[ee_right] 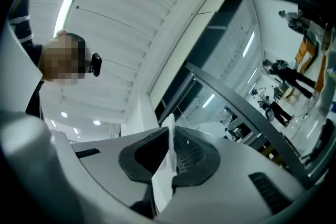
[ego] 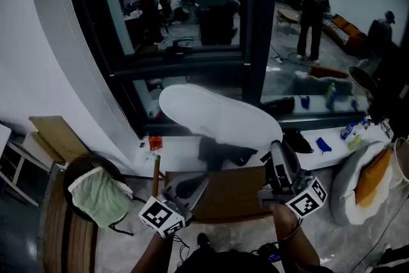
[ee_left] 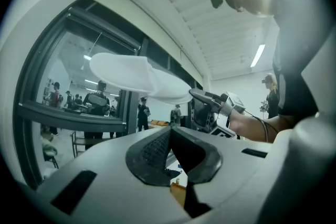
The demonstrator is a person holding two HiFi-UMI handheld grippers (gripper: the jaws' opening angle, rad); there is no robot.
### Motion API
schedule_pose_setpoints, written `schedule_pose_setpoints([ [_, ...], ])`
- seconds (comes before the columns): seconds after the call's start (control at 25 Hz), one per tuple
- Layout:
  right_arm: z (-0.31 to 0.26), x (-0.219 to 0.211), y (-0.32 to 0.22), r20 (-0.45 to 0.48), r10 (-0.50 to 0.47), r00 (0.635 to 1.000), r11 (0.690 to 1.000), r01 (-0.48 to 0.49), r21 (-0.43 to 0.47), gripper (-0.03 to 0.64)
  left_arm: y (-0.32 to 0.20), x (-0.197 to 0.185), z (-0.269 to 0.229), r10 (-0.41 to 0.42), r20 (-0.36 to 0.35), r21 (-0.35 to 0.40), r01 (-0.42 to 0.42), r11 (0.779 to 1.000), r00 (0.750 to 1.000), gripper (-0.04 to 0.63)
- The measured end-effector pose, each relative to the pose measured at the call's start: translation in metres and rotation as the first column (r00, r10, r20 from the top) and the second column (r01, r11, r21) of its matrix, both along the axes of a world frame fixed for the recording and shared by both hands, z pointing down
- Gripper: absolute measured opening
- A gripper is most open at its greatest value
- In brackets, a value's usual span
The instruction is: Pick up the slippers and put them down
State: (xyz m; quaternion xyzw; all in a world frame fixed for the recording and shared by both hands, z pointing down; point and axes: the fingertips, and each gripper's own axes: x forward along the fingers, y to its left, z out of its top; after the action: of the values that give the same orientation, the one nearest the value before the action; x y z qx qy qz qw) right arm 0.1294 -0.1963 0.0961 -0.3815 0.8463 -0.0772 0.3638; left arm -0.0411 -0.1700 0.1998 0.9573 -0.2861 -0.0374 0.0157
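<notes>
Place: open office or lab hall.
Partition: big glass wall [ego: 255, 22] in dark frames.
People: several persons [ego: 313, 9] standing behind it.
Furniture: office chair [ego: 215, 19], orange sofa [ego: 348, 32].
Ceiling: strip lights [ee_left: 257, 55].

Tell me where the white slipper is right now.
In the head view the white slipper is held up mid-frame in front of the window frame, its right end pinched by the right gripper.

text: none legible | labels: none legible | numbers, brands, signs: none legible
</notes>
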Motion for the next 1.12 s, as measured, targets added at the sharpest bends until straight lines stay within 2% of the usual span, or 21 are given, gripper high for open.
schedule_pose_setpoints([
  [0.24,-0.023,0.031,0.033,0.055,-0.005,0.998,0.998,0.002,0.056,0.044,0.032,0.021,-0.049,-0.039,-0.003,0.109,0.039,0.993,0.999,0.002],
  [0.44,-0.026,0.036,0.05,0.071,-0.003,0.997,0.998,-0.002,0.061,0.044,0.052,0.034,-0.065,-0.02,-0.001,0.136,0.02,0.991,1.0,0.002],
  [0.68,-0.021,0.023,0.062,0.086,0.014,0.996,0.998,-0.019,0.052,0.044,0.069,0.03,-0.058,0.027,0.007,0.115,-0.028,0.993,1.0,0.002],
  [0.92,-0.01,0.008,0.062,0.075,0.007,0.997,1.0,-0.007,0.004,0.044,0.073,0.011,-0.048,0.012,0.014,0.092,-0.013,0.996,1.0,0.002],
  [1.12,0.007,0.003,0.053,0.058,0.01,0.998,0.999,-0.007,-0.053,0.044,0.063,-0.001,-0.028,-0.013,0.013,0.032,0.013,0.999,1.0,0.002],
])
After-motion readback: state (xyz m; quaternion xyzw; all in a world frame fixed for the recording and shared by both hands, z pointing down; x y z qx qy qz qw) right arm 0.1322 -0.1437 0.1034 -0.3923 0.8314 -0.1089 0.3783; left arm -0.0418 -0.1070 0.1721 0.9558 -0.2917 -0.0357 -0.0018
